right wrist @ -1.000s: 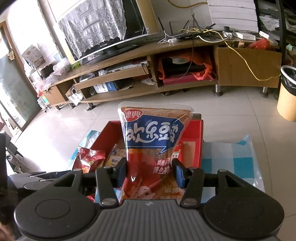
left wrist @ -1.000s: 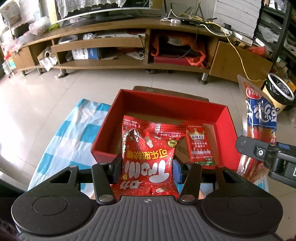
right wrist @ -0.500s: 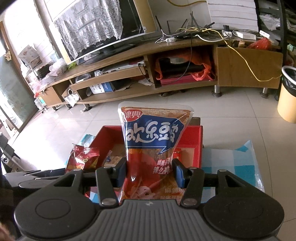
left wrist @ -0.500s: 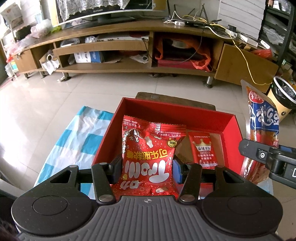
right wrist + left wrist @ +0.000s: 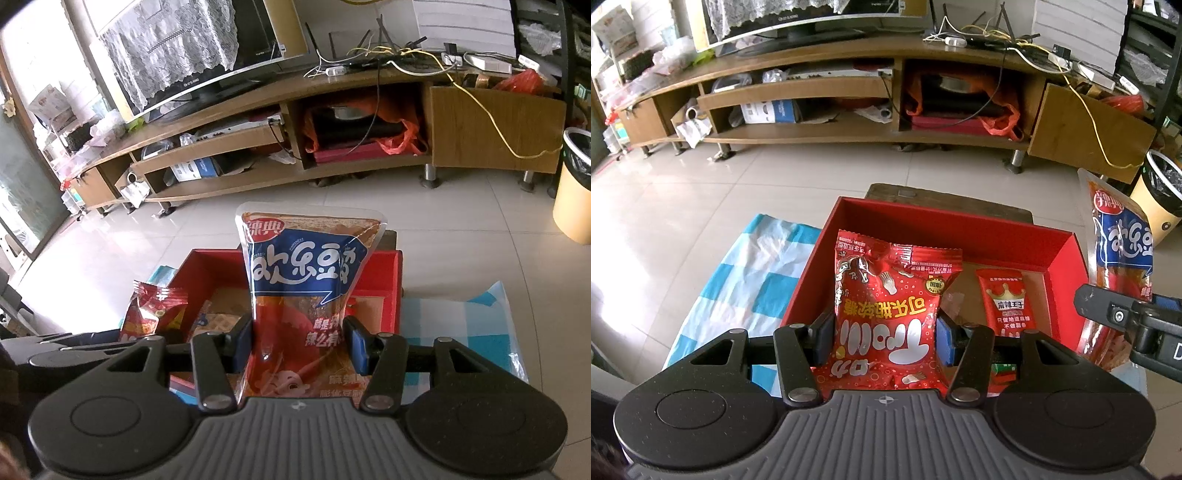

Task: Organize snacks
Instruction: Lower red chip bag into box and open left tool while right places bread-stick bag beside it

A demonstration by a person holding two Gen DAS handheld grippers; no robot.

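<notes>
The left tongs (image 5: 884,334) pinch a red bag (image 5: 890,314) by its lower sides, the blue pads pressed into the foil, and hold it upside down over the near part of the red box (image 5: 945,229). The right tongs (image 5: 299,345) pinch a blue bag (image 5: 308,280) the same way, upright, in front of the box's right half; in the left view this bag (image 5: 1121,254) hangs past the box's right wall, above the right tongs' black body (image 5: 1134,328).

Inside the box lie a small red sachet (image 5: 1008,304) on the brown floor, to the right of the red bag, and a clear wrapper beside it that is hard to make out. A green-and-red packet (image 5: 1004,371) peeks out under the left tongs' right finger, mostly covered. The box rests on a blue-and-white checked cloth (image 5: 746,284) that shows on both sides of it; a wooden edge (image 5: 945,201) juts out behind the box's far wall.

The held bags hide much of the box's inside from each camera, and the tongs' bodies cut off its near wall. Beyond, across the tiled floor (image 5: 701,192), stands a long wooden TV stand (image 5: 812,85) with a lace-draped screen (image 5: 192,51), tangled cables, and a yellow bin (image 5: 574,188) at the right.
</notes>
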